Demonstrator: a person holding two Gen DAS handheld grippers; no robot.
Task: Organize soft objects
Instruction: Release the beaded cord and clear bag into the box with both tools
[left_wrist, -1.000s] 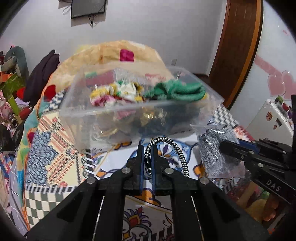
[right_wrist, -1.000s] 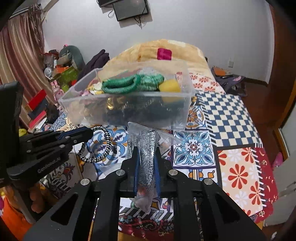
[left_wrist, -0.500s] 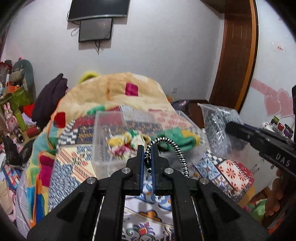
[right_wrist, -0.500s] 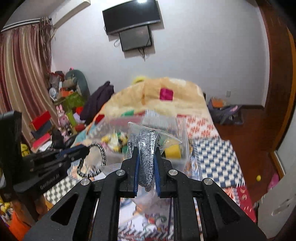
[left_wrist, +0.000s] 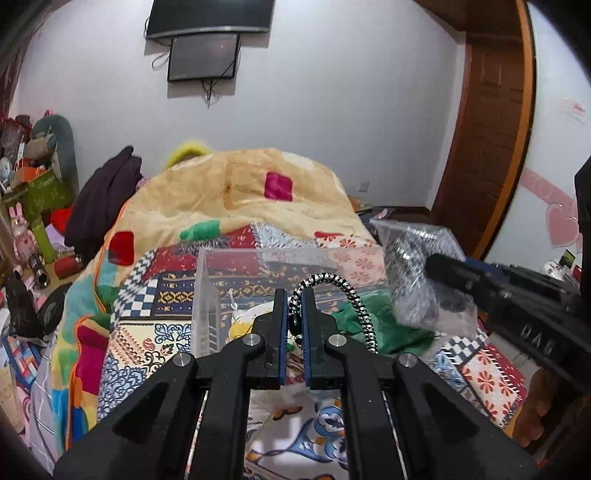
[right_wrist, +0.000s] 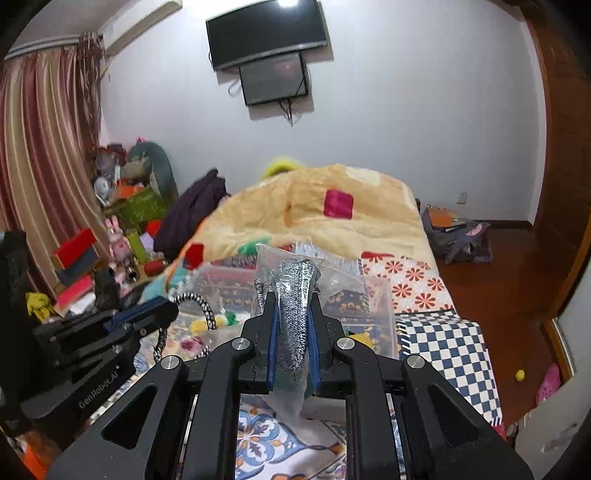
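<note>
A black-and-white cord loop (left_wrist: 332, 291) is clamped in the left gripper (left_wrist: 294, 314). A bagged grey fabric (right_wrist: 293, 295) is clamped in the right gripper (right_wrist: 293, 321). Both are held above a clear bin (left_wrist: 207, 295) of soft items on the bed (left_wrist: 147, 332). A blanket (left_wrist: 240, 184) is heaped beyond.

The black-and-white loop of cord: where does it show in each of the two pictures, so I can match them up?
Left wrist view: the cord loop arches at centre, pinched in the left tool.
Right wrist view: the cord loop is left of centre, at the tip of the left tool.
Shared landmark: the clear plastic box on the bed, just beyond the loop.
</note>
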